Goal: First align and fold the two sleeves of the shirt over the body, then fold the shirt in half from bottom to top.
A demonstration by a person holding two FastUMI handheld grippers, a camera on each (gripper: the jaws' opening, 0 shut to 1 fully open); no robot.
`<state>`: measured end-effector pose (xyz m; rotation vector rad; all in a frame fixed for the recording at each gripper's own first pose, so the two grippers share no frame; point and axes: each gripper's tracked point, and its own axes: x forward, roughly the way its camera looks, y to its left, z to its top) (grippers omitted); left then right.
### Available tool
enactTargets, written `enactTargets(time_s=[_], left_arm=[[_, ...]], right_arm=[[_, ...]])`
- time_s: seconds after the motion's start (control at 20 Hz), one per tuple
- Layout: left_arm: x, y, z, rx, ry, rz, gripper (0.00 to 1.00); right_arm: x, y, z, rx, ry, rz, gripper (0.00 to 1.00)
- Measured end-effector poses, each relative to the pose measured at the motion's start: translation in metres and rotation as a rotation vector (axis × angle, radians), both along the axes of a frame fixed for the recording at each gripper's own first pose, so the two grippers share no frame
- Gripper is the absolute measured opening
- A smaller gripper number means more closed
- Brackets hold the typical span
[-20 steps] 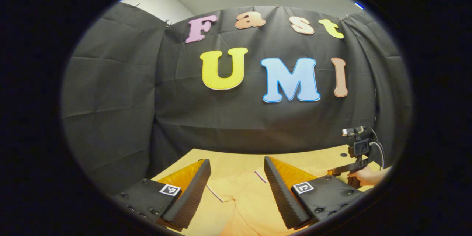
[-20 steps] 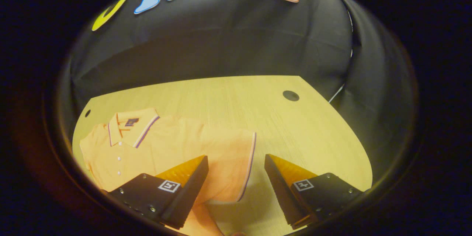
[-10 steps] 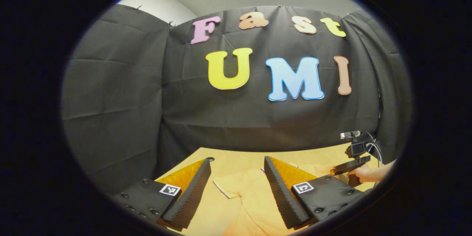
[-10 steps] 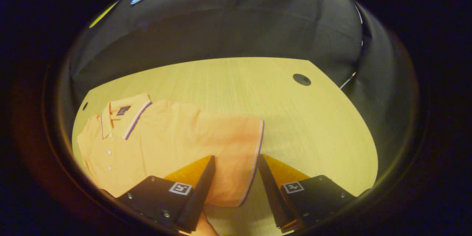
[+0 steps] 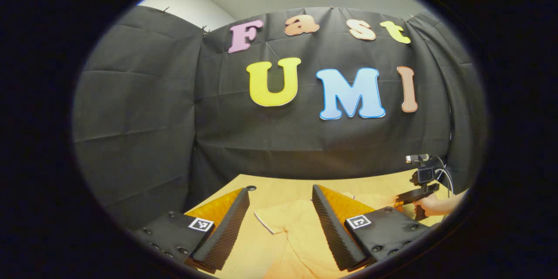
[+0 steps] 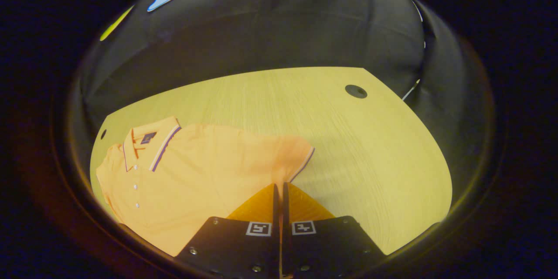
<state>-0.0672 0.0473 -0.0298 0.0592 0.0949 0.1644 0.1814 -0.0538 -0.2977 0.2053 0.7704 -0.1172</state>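
Observation:
An orange polo shirt point(image 6: 196, 174) lies flat on the wooden table point(image 6: 348, 148), collar point(image 6: 150, 144) to the left in the right gripper view. Its right sleeve point(image 6: 296, 157), with a striped cuff, runs into my right gripper point(image 6: 279, 185), which is shut on the sleeve's edge. In the left gripper view my left gripper point(image 5: 279, 209) stands open just above the other sleeve point(image 5: 283, 220), whose cuff lies between the fingers. Farther right in that view, a hand point(image 5: 431, 205) holds the right gripper point(image 5: 409, 198) low over the shirt.
Black cloth walls close in the table's far side. A round cable hole point(image 6: 355, 91) sits near the far right corner, another hole point(image 6: 103, 134) by the collar, and one hole point(image 5: 250, 188) just beyond my left fingers. Bare wood stretches right of the shirt.
My right gripper came down over the sleeve's cuff and went from wide open to shut on it. The left gripper stayed open and shifted a little, the sleeve now sitting more between its fingers.

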Motion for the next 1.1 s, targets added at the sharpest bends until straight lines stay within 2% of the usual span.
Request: enactTargets(time_s=[0.15, 0.25, 0.6, 1.0, 1.1], left_arm=[[0.001, -0.002, -0.001, -0.004, 0.001, 0.000, 0.96], [0.001, -0.004, -0.002, -0.010, 0.005, 0.000, 0.96], [0.000, -0.007, -0.008, -0.012, 0.018, 0.001, 0.96], [0.000, -0.006, -0.015, -0.018, 0.034, 0.008, 0.96], [-0.001, -0.007, -0.017, -0.020, 0.042, 0.009, 0.96]], right_arm=[[0.000, 0.012, 0.016, -0.077, -0.049, 0.072, 0.03], [0.000, 0.028, 0.024, -0.088, -0.069, 0.123, 0.02], [-0.005, 0.075, 0.027, -0.072, -0.093, 0.278, 0.02], [-0.014, 0.111, 0.020, -0.084, -0.100, 0.453, 0.02], [-0.016, 0.111, 0.019, -0.108, -0.101, 0.478, 0.06]])
